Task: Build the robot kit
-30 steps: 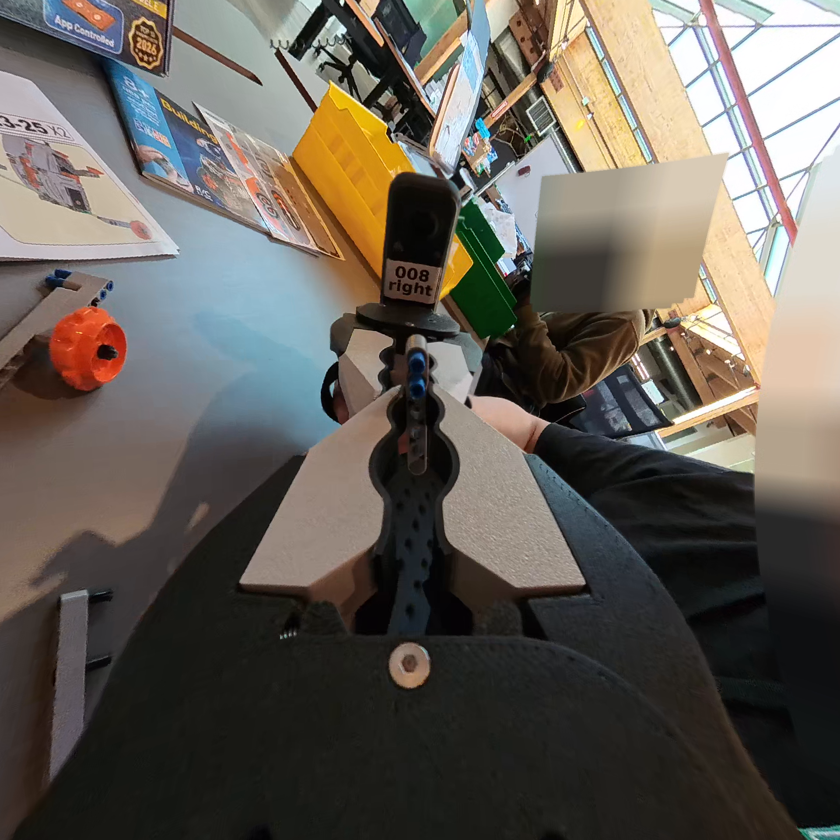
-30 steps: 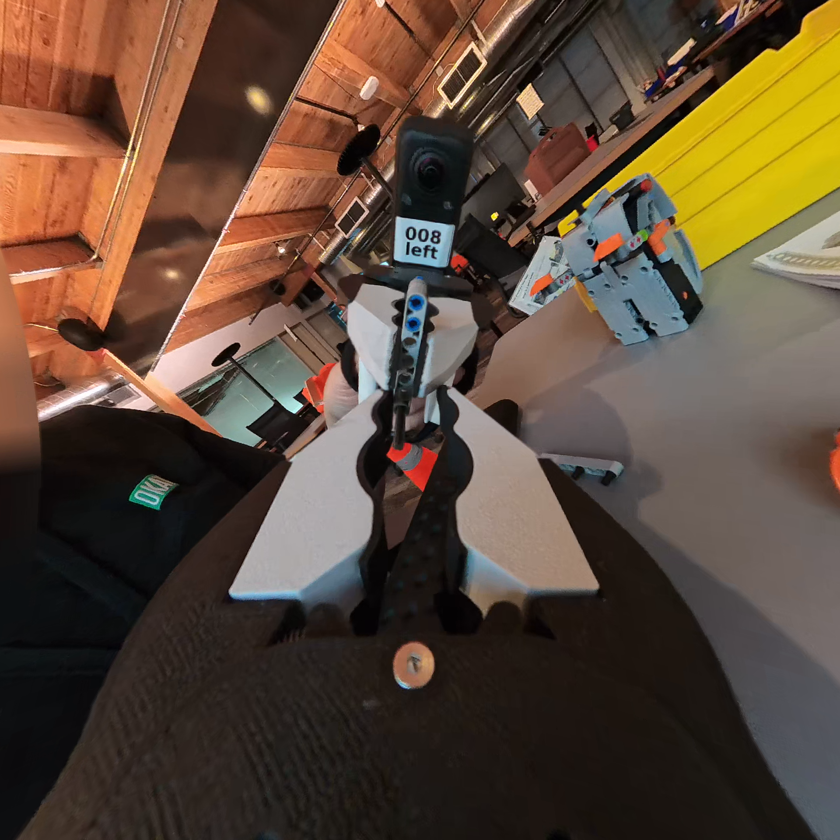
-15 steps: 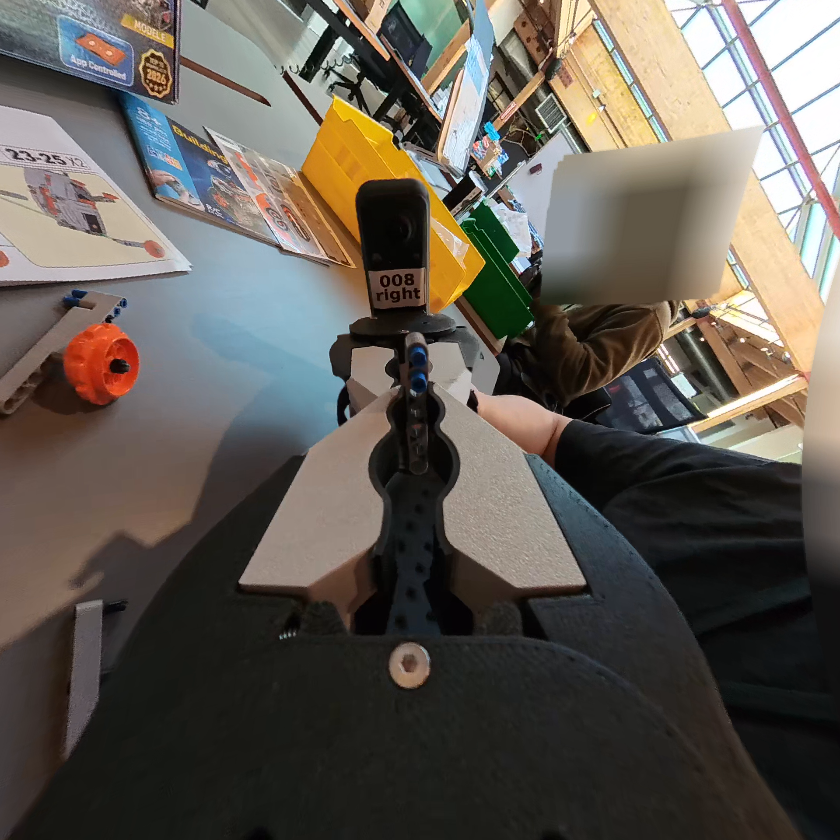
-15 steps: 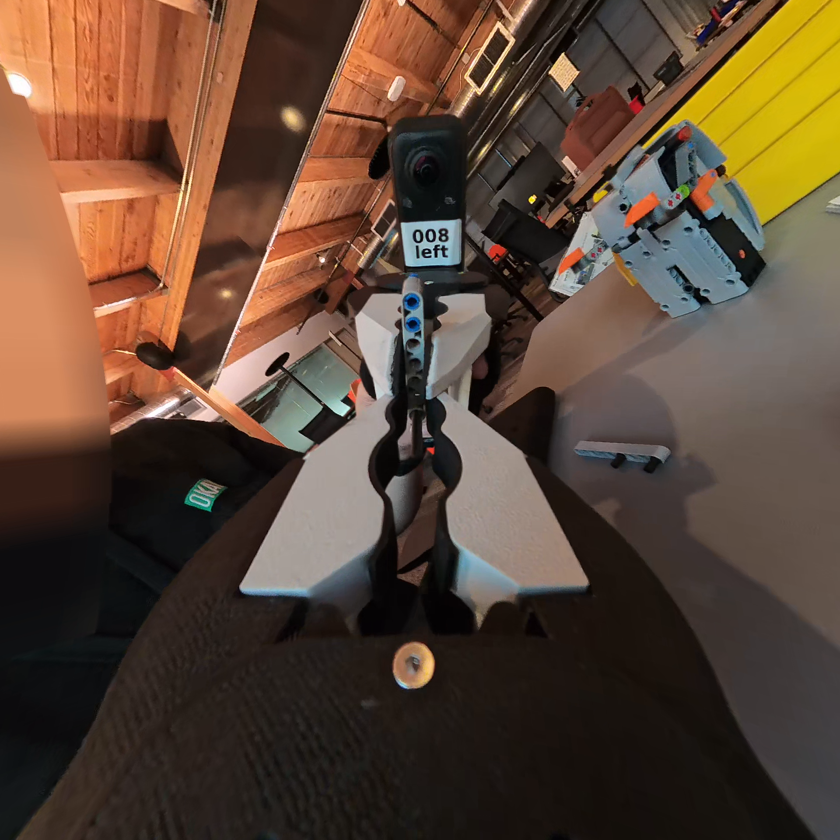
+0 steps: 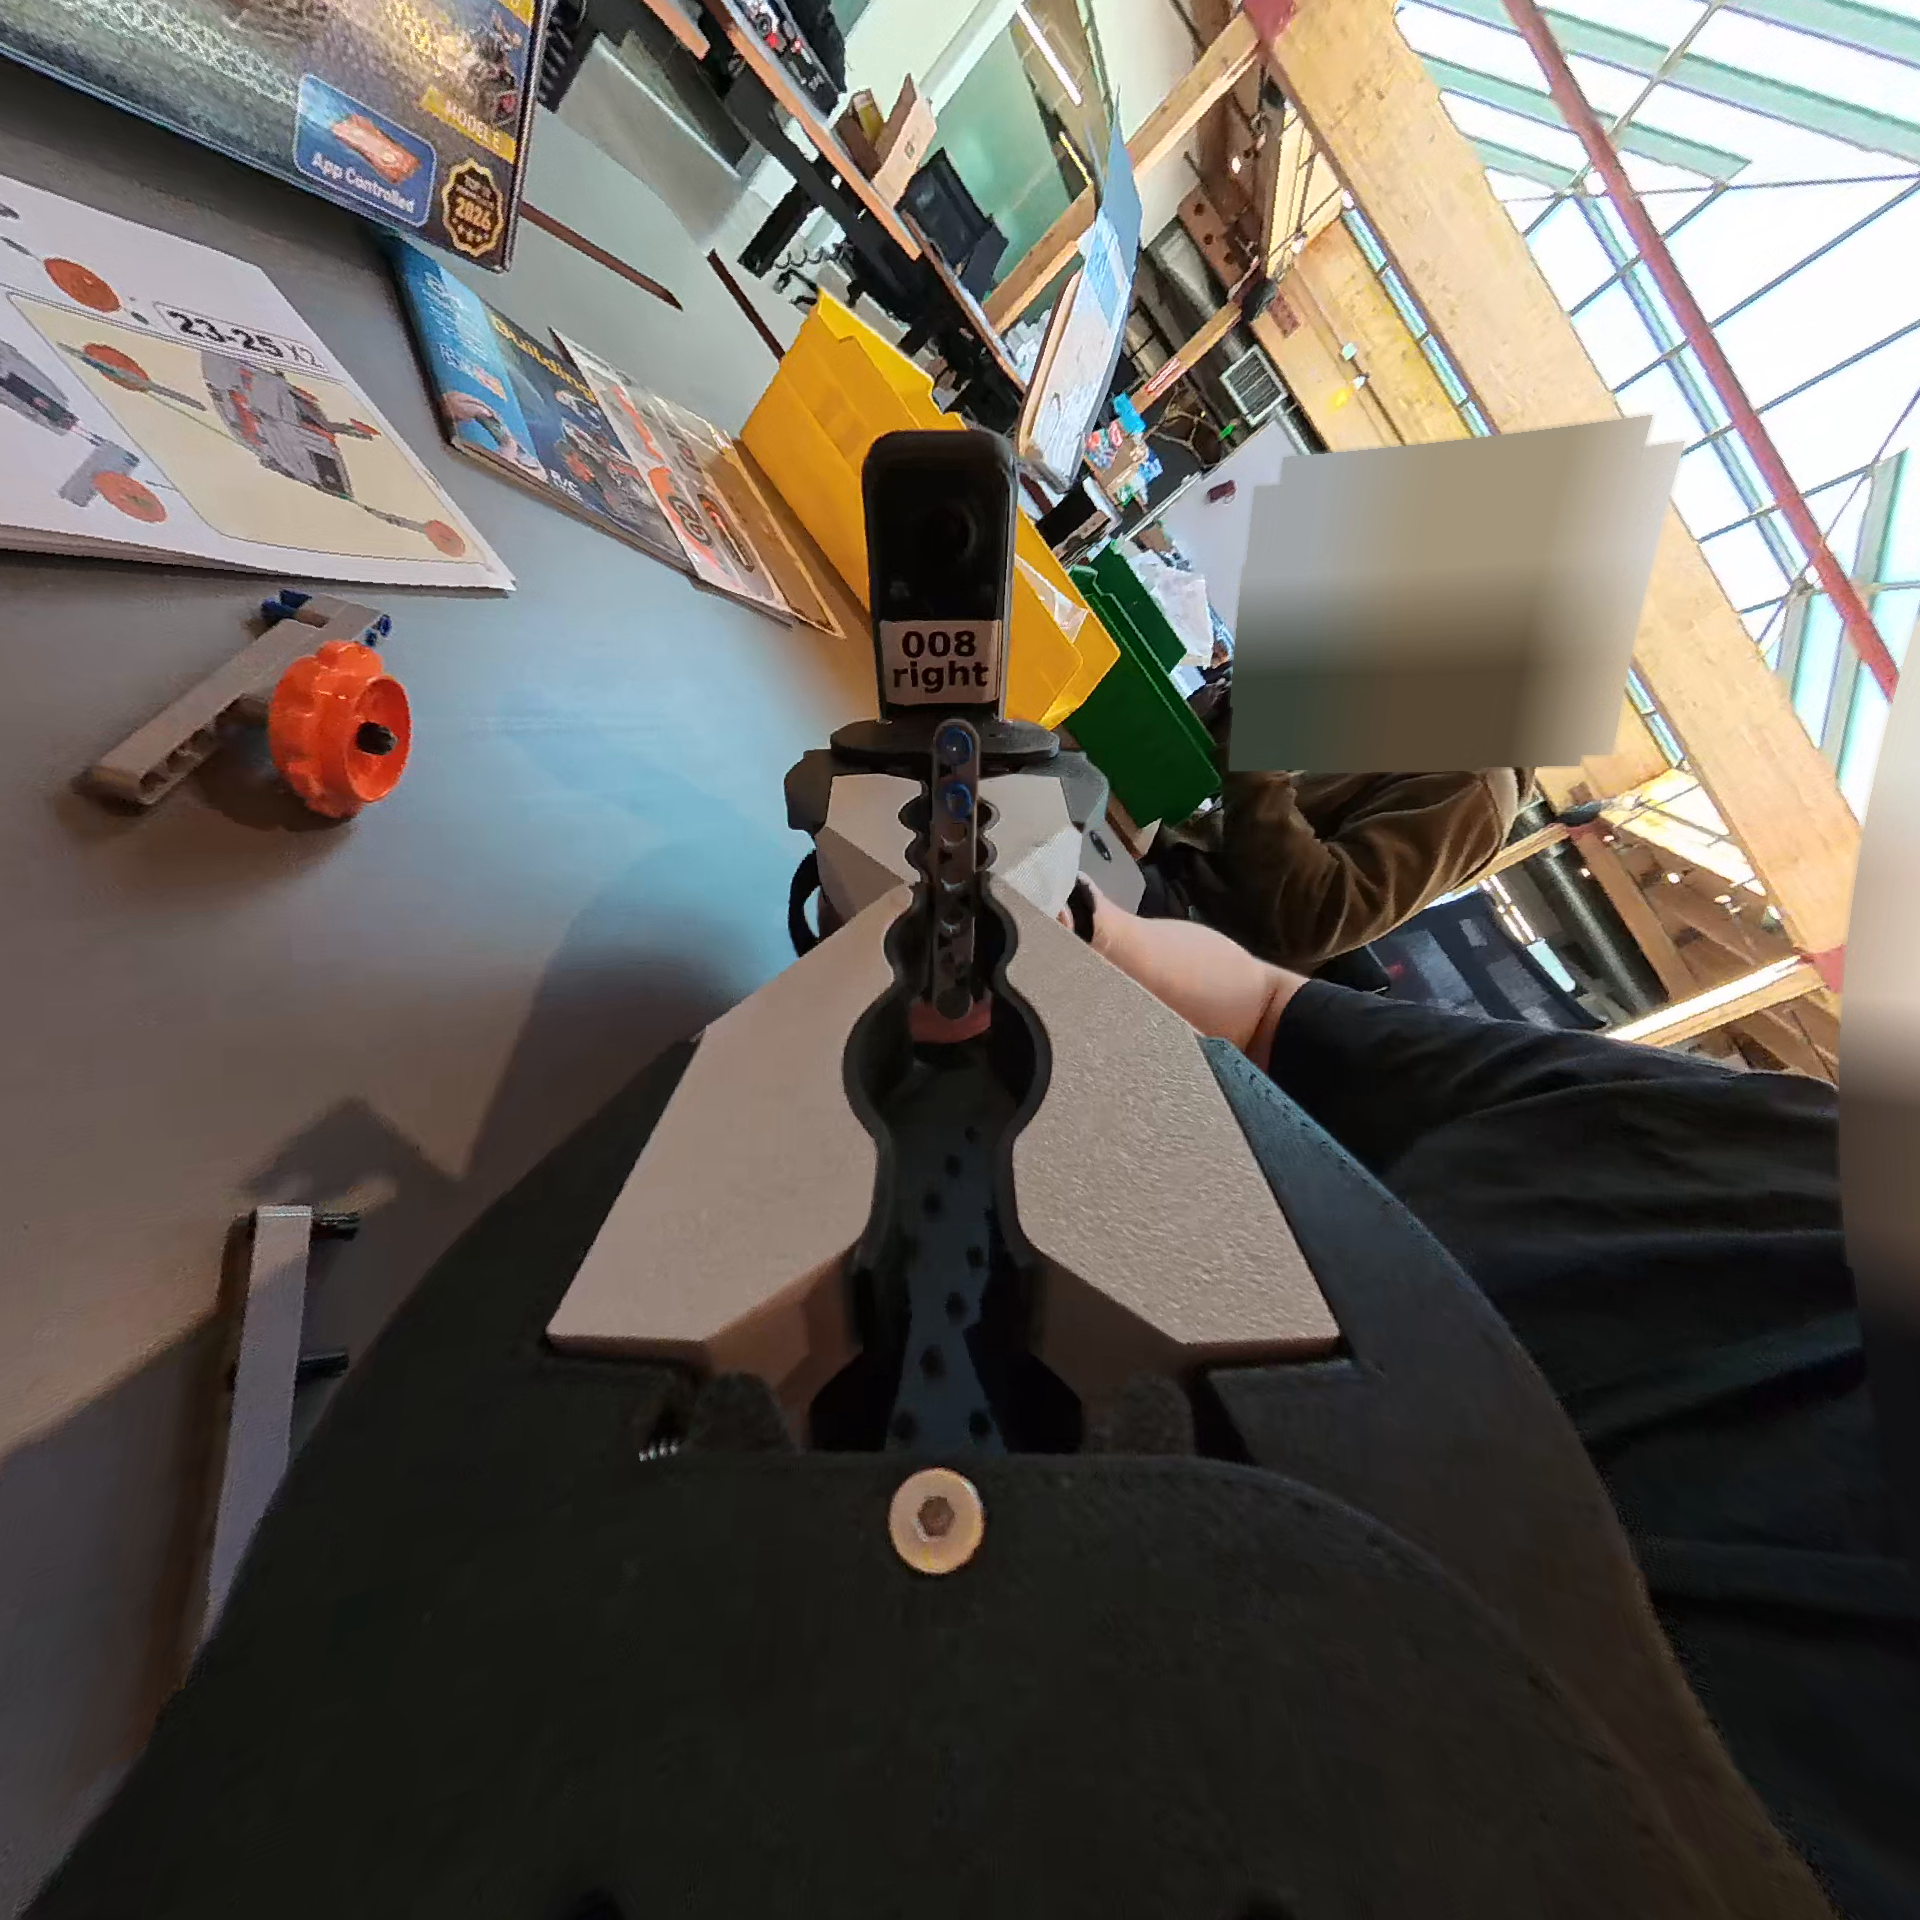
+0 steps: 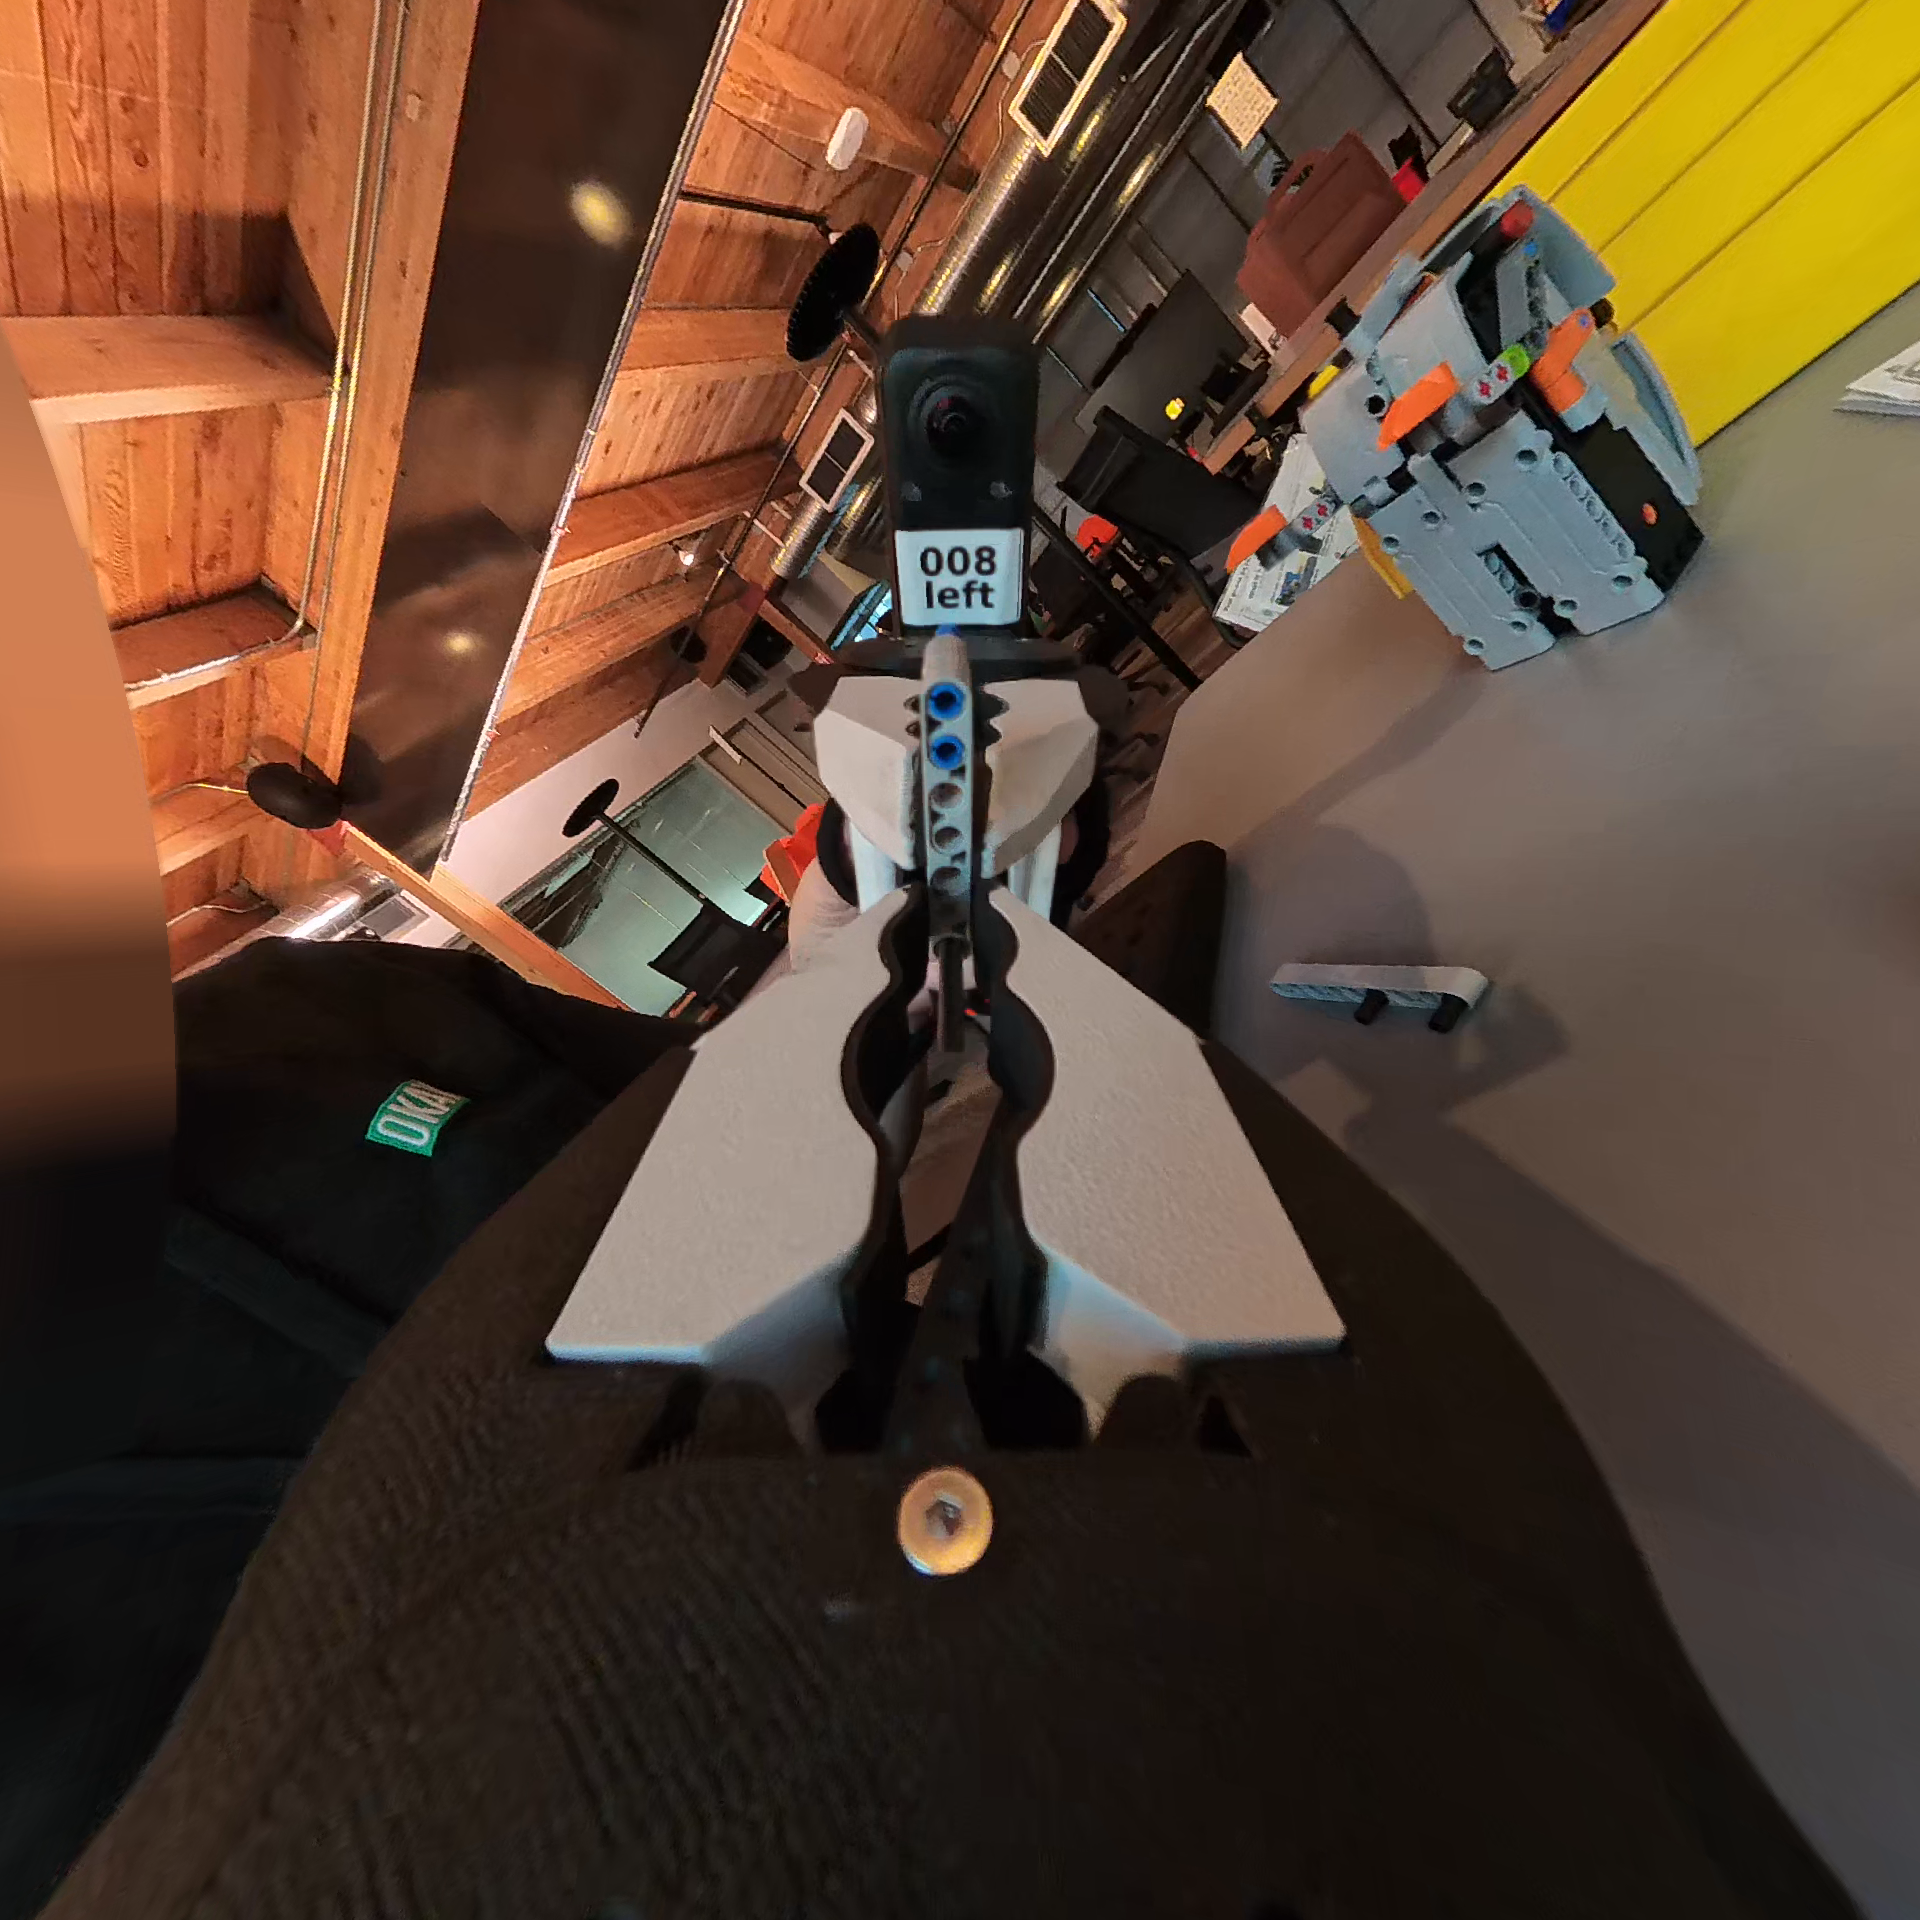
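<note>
Two grippers facing each other over a grey table (image 5: pixel 540 914), both on one beam (image 5: pixel 955 844)

Against a second ago, the left view has swung: the orange wheel (image 5: pixel 339 727) sits further in from the left edge. The left gripper (image 5: pixel 951 935) is closed onto the near end of the grey holed beam at frame centre; the right gripper (image 6: pixel 948 925) pinches its other end, jaws nearly together. Two blue pins (image 6: pixel 943 722) sit in the beam. Beyond, centre-top, stand a yellow bin (image 5: pixel 831 436) and a green bin (image 5: pixel 1132 717); their contents cannot be made out.
</note>
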Demonstrator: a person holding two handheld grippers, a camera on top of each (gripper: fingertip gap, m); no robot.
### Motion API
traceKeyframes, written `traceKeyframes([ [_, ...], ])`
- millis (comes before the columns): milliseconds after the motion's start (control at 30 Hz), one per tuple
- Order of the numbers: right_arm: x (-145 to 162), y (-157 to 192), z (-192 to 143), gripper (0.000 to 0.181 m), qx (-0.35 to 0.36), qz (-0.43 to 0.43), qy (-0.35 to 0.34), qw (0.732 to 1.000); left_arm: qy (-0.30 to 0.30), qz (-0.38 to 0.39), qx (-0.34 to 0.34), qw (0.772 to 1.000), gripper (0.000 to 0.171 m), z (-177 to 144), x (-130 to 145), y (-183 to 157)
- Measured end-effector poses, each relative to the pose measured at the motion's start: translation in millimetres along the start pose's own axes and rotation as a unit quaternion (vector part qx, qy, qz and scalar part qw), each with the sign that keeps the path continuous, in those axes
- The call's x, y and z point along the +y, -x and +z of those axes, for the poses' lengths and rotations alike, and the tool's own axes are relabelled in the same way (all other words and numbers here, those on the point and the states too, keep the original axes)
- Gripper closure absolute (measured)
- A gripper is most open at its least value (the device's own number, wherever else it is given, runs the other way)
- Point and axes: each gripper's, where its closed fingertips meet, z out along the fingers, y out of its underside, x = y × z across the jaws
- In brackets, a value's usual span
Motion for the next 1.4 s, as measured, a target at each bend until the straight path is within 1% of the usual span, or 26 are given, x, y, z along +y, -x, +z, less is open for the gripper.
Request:
traceKeyframes([
  [33, 0, 0, 0, 0.175, 0.004, -0.007, 0.003, 1.000, 0.003, 0.002, -0.001, 1.000, 0.166, 0, 0, 0],
  [133, -9, -2, -5, 0.148, 0.027, -0.036, -0.008, 0.999, 0.013, 0.003, -0.001, 1.000, 0.166, -1, 0, -2],
  [167, -14, -1, -8, 0.148, 0.030, -0.046, -0.018, 0.998, 0.018, 0.004, -0.003, 1.000, 0.166, -2, 1, -2],
  [233, -22, 3, -12, 0.149, 0.021, -0.049, -0.037, 0.998, 0.036, 0.005, -0.006, 0.999, 0.165, -3, 6, -3],
  [267, -23, 5, -13, 0.155, 0.011, -0.042, -0.040, 0.998, 0.046, 0.004, -0.005, 0.999, 0.166, -3, 9, -4],
  [367, -17, 7, -11, 0.171, -0.011, -0.020, -0.022, 0.999, 0.067, 0.000, 0.001, 0.998, 0.166, 0, 16, -7],
  [433, -12, 8, -8, 0.174, -0.018, -0.019, -0.010, 1.000, 0.078, -0.001, 0.001, 0.997, 0.166, 1, 19, -8],
  [600, -8, 7, -8, 0.175, -0.008, -0.030, 0.016, 0.999, 0.089, -0.004, -0.001, 0.996, 0.166, 0, 22, -7],
  [867, -4, 4, -8, 0.176, 0.003, -0.014, 0.033, 0.999, 0.107, 0.001, -0.005, 0.994, 0.165, -1, 21, -3],
  [967, -5, 3, -8, 0.176, 0.015, -0.023, 0.032, 0.999, 0.113, 0.016, -0.012, 0.993, 0.165, -3, 21, -2],
  [1000, -6, 1, -10, 0.176, 0.021, -0.022, 0.029, 0.999, 0.120, 0.026, -0.023, 0.992, 0.165, -8, 21, 1],
  [1033, -7, 0, -11, 0.176, 0.024, -0.017, 0.026, 0.999, 0.128, 0.039, -0.047, 0.990, 0.161, -15, 21, 7],
  [1067, -9, -2, -14, 0.176, 0.026, -0.011, 0.022, 0.999, 0.134, 0.059, -0.086, 0.985, 0.156, -25, 20, 19],
  [1133, -12, -9, -19, 0.176, 0.038, 0.000, 0.014, 0.999, 0.151, 0.108, -0.181, 0.966, 0.144, -47, 20, 47],
  [1167, -14, -13, -22, 0.176, 0.045, 0.005, 0.010, 0.999, 0.162, 0.128, -0.217, 0.954, 0.137, -56, 22, 58],
  [1200, -15, -17, -24, 0.176, 0.051, 0.009, 0.007, 0.999, 0.171, 0.141, -0.240, 0.945, 0.132, -62, 24, 65],
  [1267, -16, -21, -26, 0.176, 0.053, 0.020, 0.001, 0.998, 0.188, 0.161, -0.253, 0.935, 0.132, -64, 31, 76],
  [1333, -16, -23, -27, 0.176, 0.052, 0.029, -0.001, 0.998, 0.222, 0.179, -0.285, 0.915, 0.132, -70, 37, 92],
  [1400, -15, -24, -28, 0.176, 0.055, 0.031, 0.000, 0.998, 0.254, 0.189, -0.298, 0.900, 0.131, -74, 42, 98],
])
